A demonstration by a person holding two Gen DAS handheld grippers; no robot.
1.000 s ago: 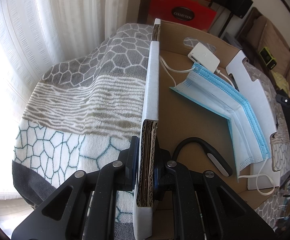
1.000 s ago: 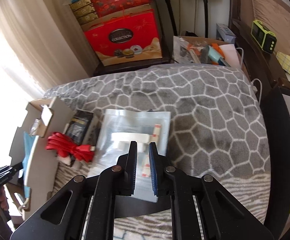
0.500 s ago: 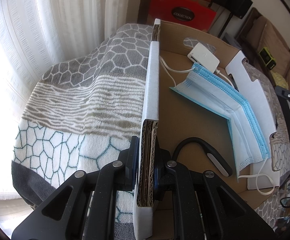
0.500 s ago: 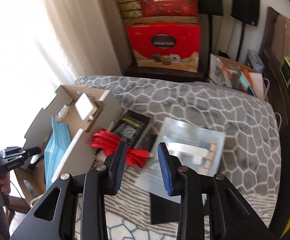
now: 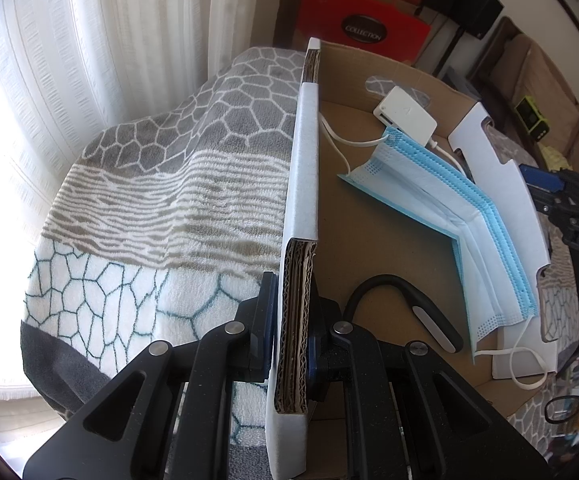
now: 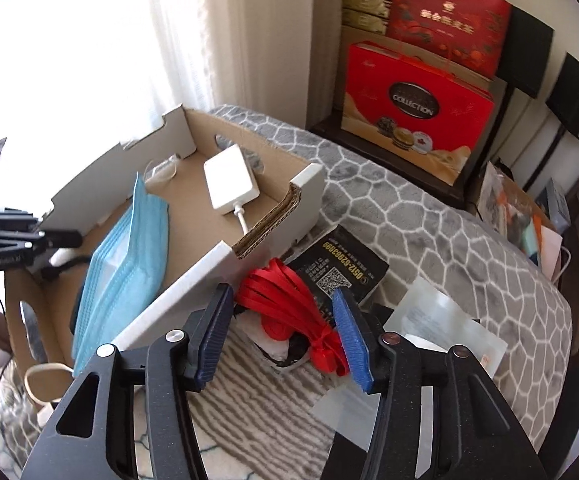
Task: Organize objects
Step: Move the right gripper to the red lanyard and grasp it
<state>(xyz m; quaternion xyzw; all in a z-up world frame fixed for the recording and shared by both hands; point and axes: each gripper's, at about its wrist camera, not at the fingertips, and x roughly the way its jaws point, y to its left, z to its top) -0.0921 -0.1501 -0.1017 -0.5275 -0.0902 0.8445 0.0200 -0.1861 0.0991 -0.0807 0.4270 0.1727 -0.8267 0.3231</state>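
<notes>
My left gripper [image 5: 292, 340] is shut on the near wall of an open cardboard box [image 5: 301, 184]. In the box lie a stack of blue face masks [image 5: 449, 216], a white charger [image 5: 405, 114] with its cable, and a black bent lamp [image 5: 405, 304]. My right gripper [image 6: 285, 332] is open, its fingers on either side of a red ribbon bundle [image 6: 289, 300] lying on the blanket beside the box [image 6: 193, 280]. A black packet [image 6: 337, 268] and a clear plastic bag [image 6: 441, 328] lie next to the ribbon.
A grey and white patterned blanket [image 6: 429, 240] covers the surface. Red gift boxes [image 6: 413, 112] and black speakers [image 6: 525, 56] stand at the back by the curtain [image 5: 89, 60]. A basket of small items [image 6: 517, 208] sits at the right.
My right gripper has opened and swung left from the clear bag to straddle the red ribbon bundle. My left gripper has kept its hold on the box wall.
</notes>
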